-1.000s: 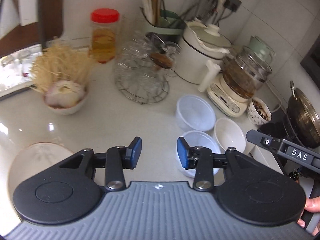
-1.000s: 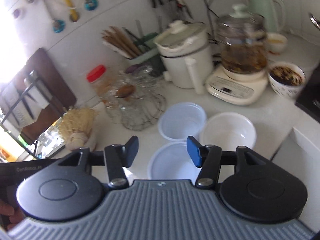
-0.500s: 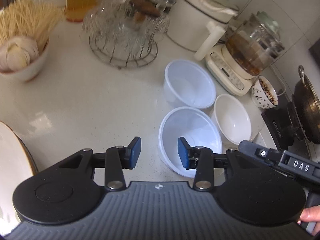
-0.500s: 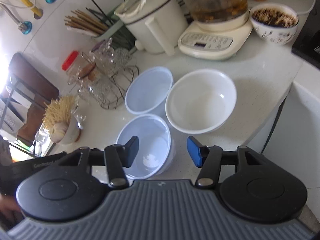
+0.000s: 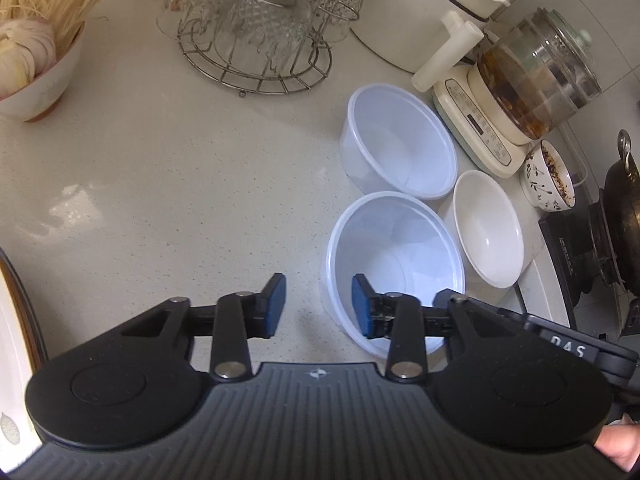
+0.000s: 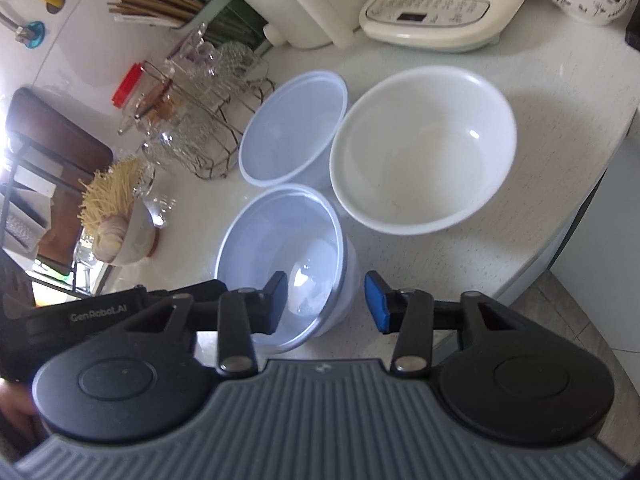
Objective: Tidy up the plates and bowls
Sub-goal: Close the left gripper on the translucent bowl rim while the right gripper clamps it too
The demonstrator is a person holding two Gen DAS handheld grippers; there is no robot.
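Two translucent plastic bowls and a white ceramic bowl stand close together on the pale counter. The near plastic bowl (image 5: 394, 256) (image 6: 280, 256) is straddled at its rim by both grippers. The far plastic bowl (image 5: 396, 144) (image 6: 294, 128) sits behind it. The white bowl (image 5: 490, 228) (image 6: 424, 148) is to the right. My left gripper (image 5: 318, 306) is open, its right finger inside the near bowl's left rim. My right gripper (image 6: 326, 302) is open over that bowl's near right rim. A plate's edge (image 5: 12, 320) shows at the far left.
A wire rack of glass cups (image 5: 256, 28), a bowl of noodles and garlic (image 5: 36, 52), a white cooker (image 5: 424, 8), a glass kettle on its base (image 5: 520, 92), a patterned bowl (image 5: 548, 176) and a dark wok (image 5: 624, 216) ring the bowls. The counter edge (image 6: 580, 232) is at right.
Both grippers have moved forward and down toward the near plastic bowl, which now sits at their fingertips. Both stay open. The bowls have not moved.
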